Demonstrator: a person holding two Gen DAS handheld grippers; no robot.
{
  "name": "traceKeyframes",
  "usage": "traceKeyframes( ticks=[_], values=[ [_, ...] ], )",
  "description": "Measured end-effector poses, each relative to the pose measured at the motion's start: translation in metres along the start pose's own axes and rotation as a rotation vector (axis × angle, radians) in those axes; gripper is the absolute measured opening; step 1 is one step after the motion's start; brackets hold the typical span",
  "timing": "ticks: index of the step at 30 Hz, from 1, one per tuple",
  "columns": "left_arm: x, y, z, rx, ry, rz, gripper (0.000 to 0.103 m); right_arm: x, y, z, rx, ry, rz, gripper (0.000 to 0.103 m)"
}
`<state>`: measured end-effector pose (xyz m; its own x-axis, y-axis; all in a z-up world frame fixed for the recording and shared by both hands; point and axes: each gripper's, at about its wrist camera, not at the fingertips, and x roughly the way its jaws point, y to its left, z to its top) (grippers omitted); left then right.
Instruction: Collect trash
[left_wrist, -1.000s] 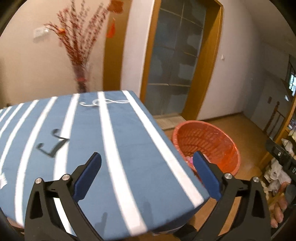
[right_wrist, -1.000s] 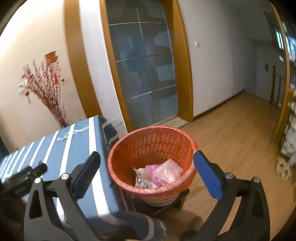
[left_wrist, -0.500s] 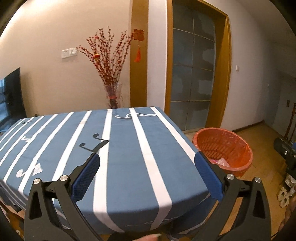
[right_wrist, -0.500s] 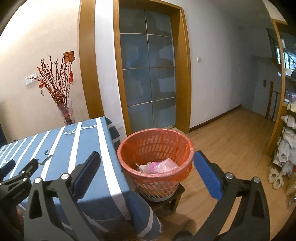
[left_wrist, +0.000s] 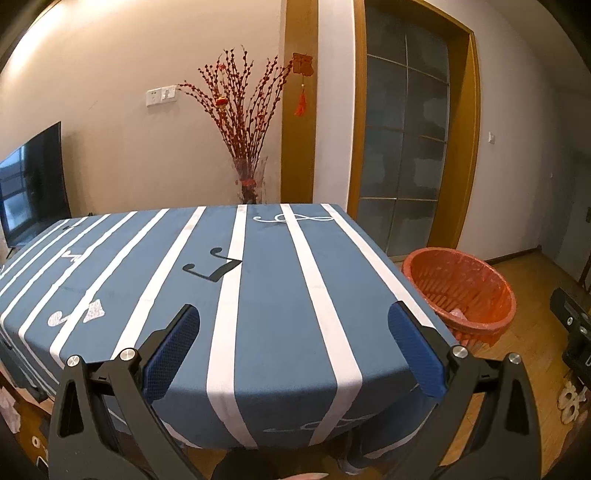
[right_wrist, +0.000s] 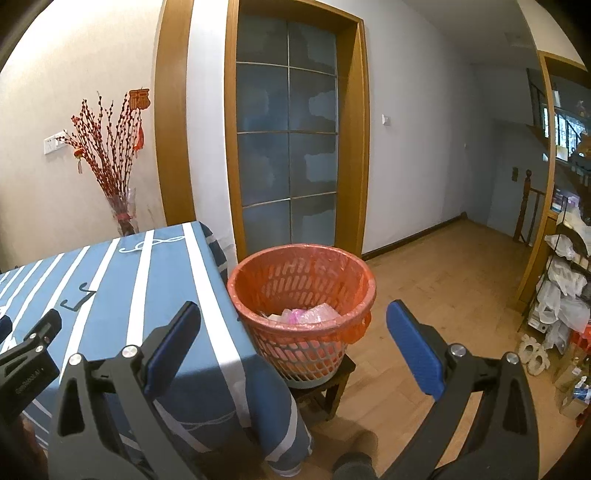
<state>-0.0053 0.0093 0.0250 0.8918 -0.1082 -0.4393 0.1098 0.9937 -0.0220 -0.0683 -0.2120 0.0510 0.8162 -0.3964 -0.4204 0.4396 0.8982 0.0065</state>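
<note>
An orange mesh waste basket (right_wrist: 301, 314) lined with an orange bag stands on a small dark stool (right_wrist: 325, 387) beside the table's right end. Pink and white crumpled trash (right_wrist: 303, 315) lies inside it. The same basket (left_wrist: 460, 291) shows at the right in the left wrist view. My right gripper (right_wrist: 293, 341) hangs open in front of the basket, nothing between its blue pads. My left gripper (left_wrist: 293, 345) is open over the near edge of the blue striped tablecloth (left_wrist: 266, 295), holding nothing. No loose trash shows on the cloth.
A vase of red branches (left_wrist: 249, 155) stands behind the table against the wall, with a TV (left_wrist: 31, 184) at the left. A glass door (right_wrist: 288, 147) is behind the basket. Shelves with bags (right_wrist: 565, 291) line the right wall. Wooden floor (right_wrist: 443, 288) stretches to the right.
Both grippers have pulled back and levelled out, so the table and basket look farther away. Both stayed open and hold nothing.
</note>
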Motion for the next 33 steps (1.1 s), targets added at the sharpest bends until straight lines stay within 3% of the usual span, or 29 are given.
traceKeyframes(
  ticks=[33],
  values=[
    [0.008, -0.004, -0.02, 0.007, 0.057, 0.006, 0.1, 0.011, 0.001, -0.028, -0.017, 0.073, -0.039, 0.098]
  ],
)
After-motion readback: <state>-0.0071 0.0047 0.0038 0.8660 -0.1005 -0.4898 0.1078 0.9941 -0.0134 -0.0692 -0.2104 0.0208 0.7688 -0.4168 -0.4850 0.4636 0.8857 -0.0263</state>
